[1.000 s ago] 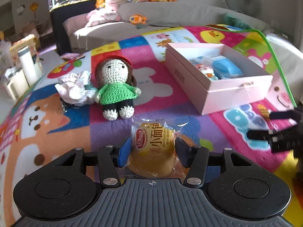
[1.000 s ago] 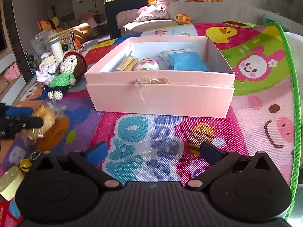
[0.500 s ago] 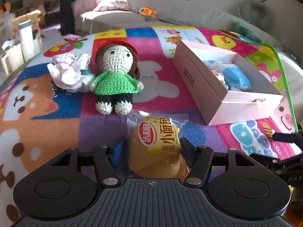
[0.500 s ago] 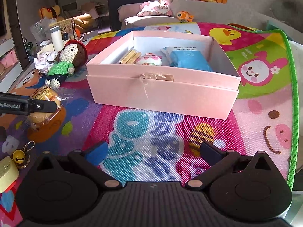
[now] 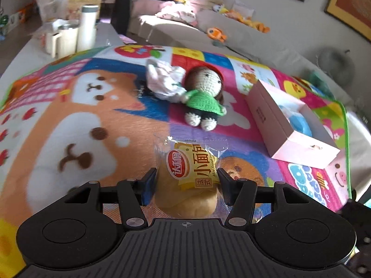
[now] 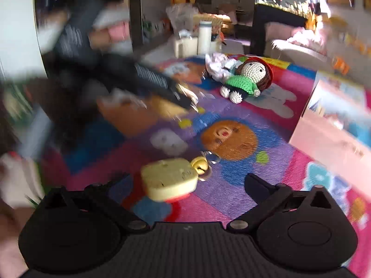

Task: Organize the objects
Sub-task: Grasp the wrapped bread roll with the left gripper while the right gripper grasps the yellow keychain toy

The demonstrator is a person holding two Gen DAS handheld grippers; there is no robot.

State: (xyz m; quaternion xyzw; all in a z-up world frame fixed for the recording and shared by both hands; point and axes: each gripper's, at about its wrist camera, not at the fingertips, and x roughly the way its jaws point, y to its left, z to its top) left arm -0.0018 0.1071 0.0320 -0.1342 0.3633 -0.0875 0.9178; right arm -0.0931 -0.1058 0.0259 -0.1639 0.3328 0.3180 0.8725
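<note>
My left gripper is shut on a wrapped small bread and holds it above the colourful play mat. A crochet doll in a green top lies ahead, and the open pink box with a blue pack inside sits to the right. My right gripper is open just above the mat, with a pale yellow keychain block and its gold bell between its fingers. The right wrist view is blurred; the left gripper shows there as a dark streak.
A crumpled white tissue lies beside the doll. A white bottle and cups stand beyond the mat's far left edge. A sofa with plush toys is behind. The pink box is at the right in the right wrist view.
My left gripper has lifted the bread higher and swung left. My right gripper has swung left from the pink box to the yellow keychain, which now lies between its open fingers.
</note>
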